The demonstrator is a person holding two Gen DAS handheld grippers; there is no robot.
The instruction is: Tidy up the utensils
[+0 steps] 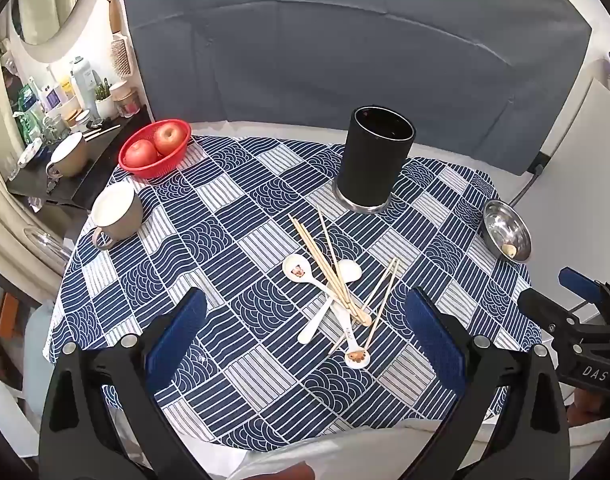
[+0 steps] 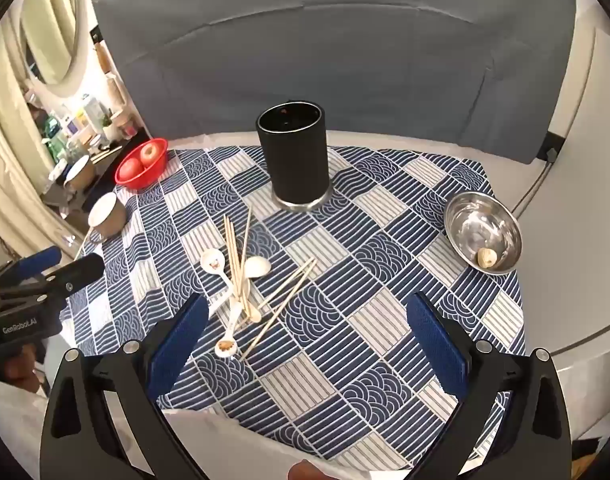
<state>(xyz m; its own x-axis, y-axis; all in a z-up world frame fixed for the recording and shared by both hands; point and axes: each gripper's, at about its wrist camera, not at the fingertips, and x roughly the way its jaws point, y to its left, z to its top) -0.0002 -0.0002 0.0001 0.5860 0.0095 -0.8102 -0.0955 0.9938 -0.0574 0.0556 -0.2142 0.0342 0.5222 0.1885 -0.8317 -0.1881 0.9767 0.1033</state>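
Note:
A tangle of wooden chopsticks point(image 1: 325, 264) and three white ceramic spoons point(image 1: 299, 270) lies mid-table; it also shows in the right wrist view as chopsticks point(image 2: 237, 256) over spoons point(image 2: 215, 262). A tall black utensil holder point(image 1: 371, 160) stands upright behind the pile, also in the right wrist view point(image 2: 295, 156). My left gripper point(image 1: 305, 336) is open and empty, hovering just in front of the pile. My right gripper point(image 2: 307, 336) is open and empty, with the pile near its left finger.
A red basket with two apples point(image 1: 155, 148) and a beige mug point(image 1: 115, 210) sit at the table's left. A steel bowl point(image 2: 483, 232) with a small nut-like object sits at the right. The blue patterned tablecloth point(image 1: 233, 368) covers the table. A cluttered shelf is far left.

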